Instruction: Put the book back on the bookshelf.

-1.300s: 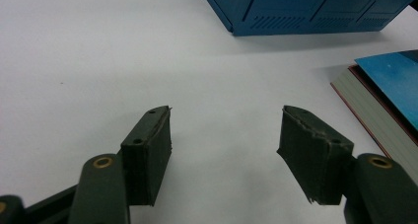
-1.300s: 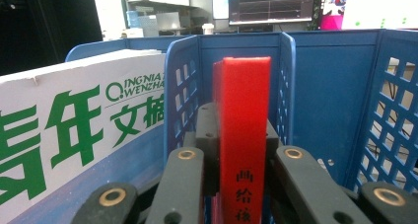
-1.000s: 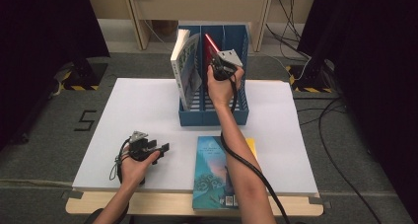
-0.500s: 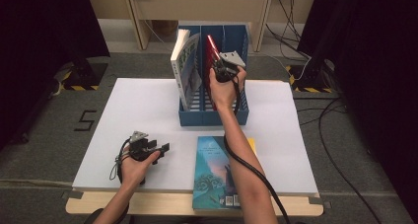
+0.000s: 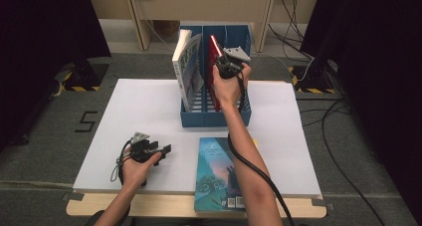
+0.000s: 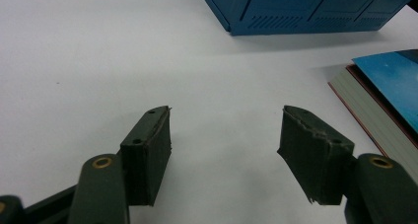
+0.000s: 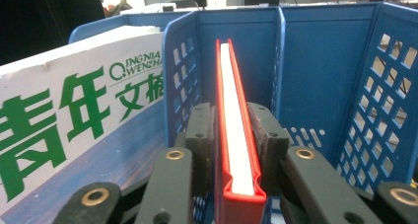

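A thin red book stands on edge in the middle slot of the blue file holder. My right gripper reaches in from above with the book between its jaws. The jaws have just been opening, and the pads now flank both covers without pressing on them. A white book with green lettering leans in the left slot. My left gripper rests low over the white table, open, with nothing between its jaws.
A blue-covered book lies flat on another book at the table's near edge, right of my left gripper. The holder's right slot has nothing in it. Cables run across the floor at the right.
The right hand has shifted only slightly at the red book in the holder. The left hand and its gripper have stayed where they were.
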A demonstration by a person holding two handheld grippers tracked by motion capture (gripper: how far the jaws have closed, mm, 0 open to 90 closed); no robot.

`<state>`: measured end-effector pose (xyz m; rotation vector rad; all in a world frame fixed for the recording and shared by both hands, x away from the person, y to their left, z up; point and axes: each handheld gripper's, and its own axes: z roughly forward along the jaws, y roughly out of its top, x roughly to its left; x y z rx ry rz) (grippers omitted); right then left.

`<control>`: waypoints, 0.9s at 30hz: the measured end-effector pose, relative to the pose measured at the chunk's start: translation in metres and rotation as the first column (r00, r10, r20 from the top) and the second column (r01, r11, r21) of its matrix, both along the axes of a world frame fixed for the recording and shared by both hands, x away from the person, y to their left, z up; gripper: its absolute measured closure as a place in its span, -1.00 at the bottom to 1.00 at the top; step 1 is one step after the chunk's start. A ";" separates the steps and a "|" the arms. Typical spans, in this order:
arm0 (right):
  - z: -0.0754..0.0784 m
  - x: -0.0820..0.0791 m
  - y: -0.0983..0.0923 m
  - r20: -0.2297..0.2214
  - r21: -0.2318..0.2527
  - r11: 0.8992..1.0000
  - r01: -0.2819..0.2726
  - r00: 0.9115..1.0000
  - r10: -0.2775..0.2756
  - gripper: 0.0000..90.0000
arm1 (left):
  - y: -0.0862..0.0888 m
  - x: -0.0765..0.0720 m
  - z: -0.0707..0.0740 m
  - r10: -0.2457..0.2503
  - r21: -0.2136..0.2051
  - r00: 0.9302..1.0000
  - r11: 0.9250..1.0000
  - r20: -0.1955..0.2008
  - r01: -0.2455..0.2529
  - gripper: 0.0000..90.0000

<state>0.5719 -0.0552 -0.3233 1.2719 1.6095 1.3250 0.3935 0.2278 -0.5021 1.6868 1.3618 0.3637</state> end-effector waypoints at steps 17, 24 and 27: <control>-0.001 -0.001 0.005 -0.021 -0.002 0.998 0.070 0.997 -0.070 0.79 | 0.001 0.000 0.000 0.000 -0.008 1.000 1.000 -0.002 0.000 -0.21; 0.000 0.001 0.006 0.007 -0.013 0.993 0.114 0.993 -0.114 0.78 | 0.001 0.000 0.000 -0.003 -0.011 1.000 1.000 0.001 0.003 -0.21; 0.001 0.003 0.006 -0.001 -0.015 0.990 0.139 0.990 -0.139 0.78 | 0.001 0.000 0.000 -0.003 -0.008 1.000 1.000 0.001 0.003 -0.21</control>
